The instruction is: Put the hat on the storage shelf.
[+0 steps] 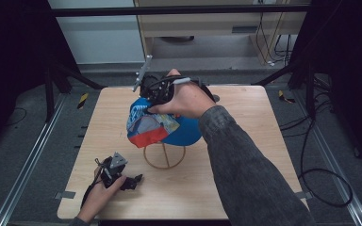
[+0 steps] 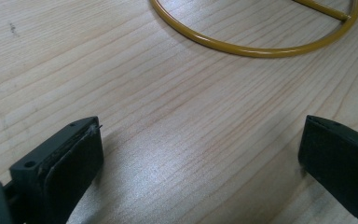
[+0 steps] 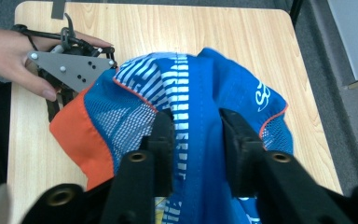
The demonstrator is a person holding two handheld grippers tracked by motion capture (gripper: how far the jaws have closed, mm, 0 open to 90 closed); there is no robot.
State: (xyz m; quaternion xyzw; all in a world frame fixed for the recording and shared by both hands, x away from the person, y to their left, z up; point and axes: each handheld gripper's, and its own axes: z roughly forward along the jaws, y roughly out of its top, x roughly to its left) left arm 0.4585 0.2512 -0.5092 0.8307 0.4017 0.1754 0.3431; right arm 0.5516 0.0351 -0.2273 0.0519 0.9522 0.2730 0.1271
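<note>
The wooden table was the biggest thing in front of you, a pale square top with rounded corners, and everything else sat in relation to it. Your right forearm, in a grey sleeve, crossed it from the near right corner toward the middle.

Above the middle of the table you held the cap, blue with white stripes down its crown, mesh side panels and an orange brim that pointed toward the table's left near side. In the right gripper view the cap bulged up between the jaws, with a small white logo on its blue panel toward the table's right edge.

Directly under the cap, standing on the table top, was the yellow wire stand: a ring base with a bar across it and a thin upright rising into the cap. Whether the cap rested on the stand's top I could not tell. In the left gripper view a stretch of that ring lay on the wood just ahead of the jaws.

Your right gripper pinched a fold of the cap's striped crown, its two black jaws pressed in on either side of the fabric.

Your left gripper lay low at the table's near left corner, well apart from the cap. Its jaws stood wide apart with bare wood between them, holding nothing.
</note>
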